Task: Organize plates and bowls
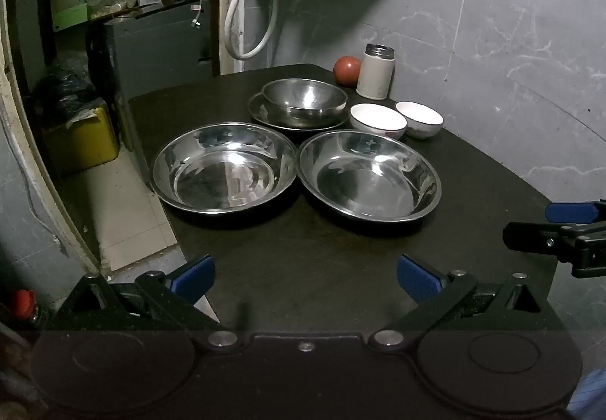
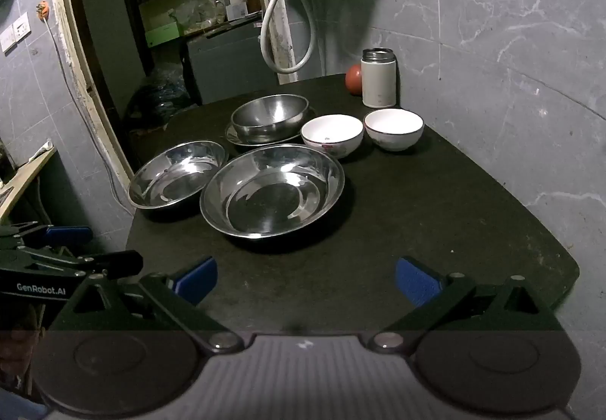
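**Steel and china laid out on a dark table, both grippers empty**

The left gripper [image 1: 305,278] hangs over the near table [image 1: 310,253] edge, its blue-padded fingers spread wide with nothing between them. The right gripper [image 2: 306,279] is likewise wide apart and empty.

Two wide steel dishes sit side by side, rims just about touching: the left dish [image 1: 224,166] and the right dish [image 1: 369,175]. Behind them a steel bowl [image 1: 305,102] rests on a steel plate [image 1: 261,113]. To its right stand two white bowls, the near bowl [image 1: 377,121] and the far bowl [image 1: 419,118], close together. A white flask [image 1: 376,72] and a red ball [image 1: 346,70] stand at the back by the grey wall [image 1: 492,22].

Only the right wrist view shows a reddish pattern on the near bowl's side, a wall switch [image 2: 16,32] and the writing "GenRobot.AI" on the left gripper's body at its left edge. Only the left wrist view shows a yellow container [image 1: 85,137] on the floor and the right gripper's fingers [image 1: 568,212] entering from the right. A white hose [image 1: 246,22] hangs by the doorway in both.
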